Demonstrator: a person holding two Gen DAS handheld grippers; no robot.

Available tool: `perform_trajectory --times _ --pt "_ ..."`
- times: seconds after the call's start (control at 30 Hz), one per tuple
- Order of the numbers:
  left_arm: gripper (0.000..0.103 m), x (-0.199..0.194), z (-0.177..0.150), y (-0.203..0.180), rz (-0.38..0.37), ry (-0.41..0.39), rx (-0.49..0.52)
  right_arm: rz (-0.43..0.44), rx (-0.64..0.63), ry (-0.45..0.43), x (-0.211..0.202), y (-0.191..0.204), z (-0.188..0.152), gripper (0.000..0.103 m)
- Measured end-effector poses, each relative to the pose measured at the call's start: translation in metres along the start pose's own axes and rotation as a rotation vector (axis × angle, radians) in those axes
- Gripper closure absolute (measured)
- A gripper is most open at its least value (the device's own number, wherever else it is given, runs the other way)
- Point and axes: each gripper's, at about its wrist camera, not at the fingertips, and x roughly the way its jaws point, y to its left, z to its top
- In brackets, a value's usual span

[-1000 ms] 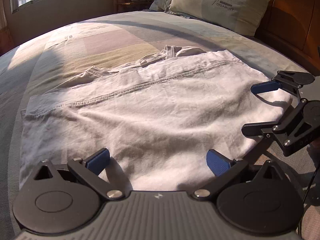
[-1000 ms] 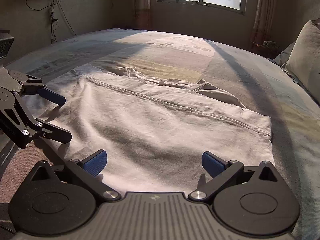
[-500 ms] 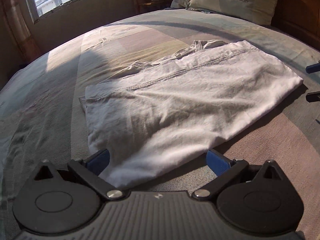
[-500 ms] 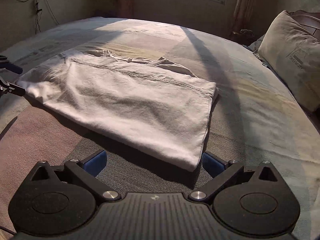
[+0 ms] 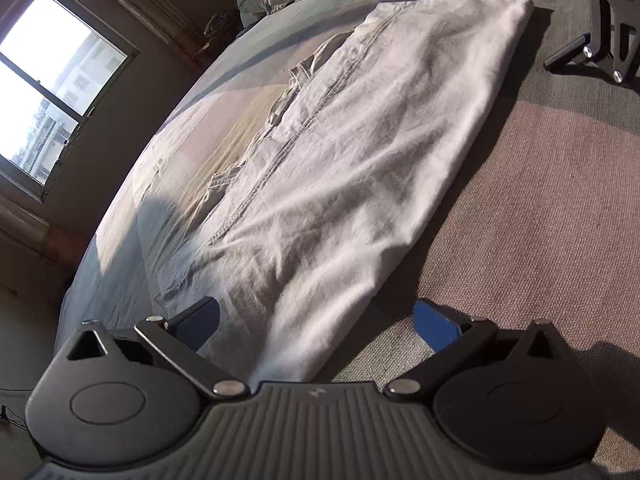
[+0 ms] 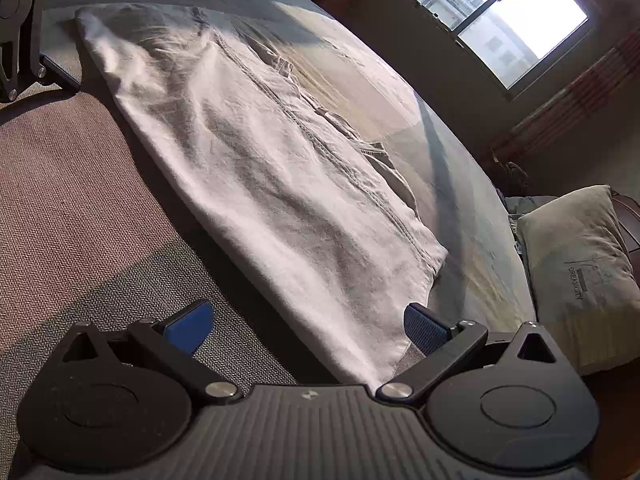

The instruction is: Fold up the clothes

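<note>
The left wrist view is showing the folded white garment (image 5: 340,168) lying lengthwise on the bed (image 5: 540,220), with the right gripper (image 5: 560,12) standing at its far end, upper right; only there is that gripper's linkage visible from outside. The right wrist view is showing the same garment (image 6: 272,168) from the opposite end, plus a printed pillow (image 6: 580,272) at the right and the left gripper (image 6: 80,20) at the far upper left corner. A window (image 5: 48,80) is appearing in both views.

The left gripper (image 5: 316,322) is sitting with its fingers spread wide, the near corner of the garment lying between the blue pads (image 5: 200,320), not pinched. The right gripper (image 6: 308,324) is likewise holding its fingers apart, the garment's near corner lying between them, its edge just beside the right-hand pad (image 6: 424,328).

Both cameras are tilting, each gripper rolled sideways and held low over the bed at opposite ends of the garment.
</note>
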Motion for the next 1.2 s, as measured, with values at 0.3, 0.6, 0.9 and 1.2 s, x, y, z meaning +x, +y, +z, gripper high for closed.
perform_trajectory --times 0.3,0.6,0.9,1.2 --pt "0.000 0.006 -0.014 -0.001 0.135 0.015 0.157 -0.102 -0.130 0.033 0.011 0.000 -0.011 0.000" --pt "0.001 0.022 0.001 -0.016 0.212 -0.022 0.290 -0.188 -0.229 0.025 0.030 0.005 -0.004 0.000" --pt "0.001 0.052 0.055 -0.033 0.204 -0.141 0.352 -0.173 -0.304 -0.070 0.044 0.036 0.047 0.000" --pt "0.000 0.086 0.036 0.000 0.304 -0.093 0.476 -0.177 -0.358 -0.091 0.058 0.034 0.062 0.000"
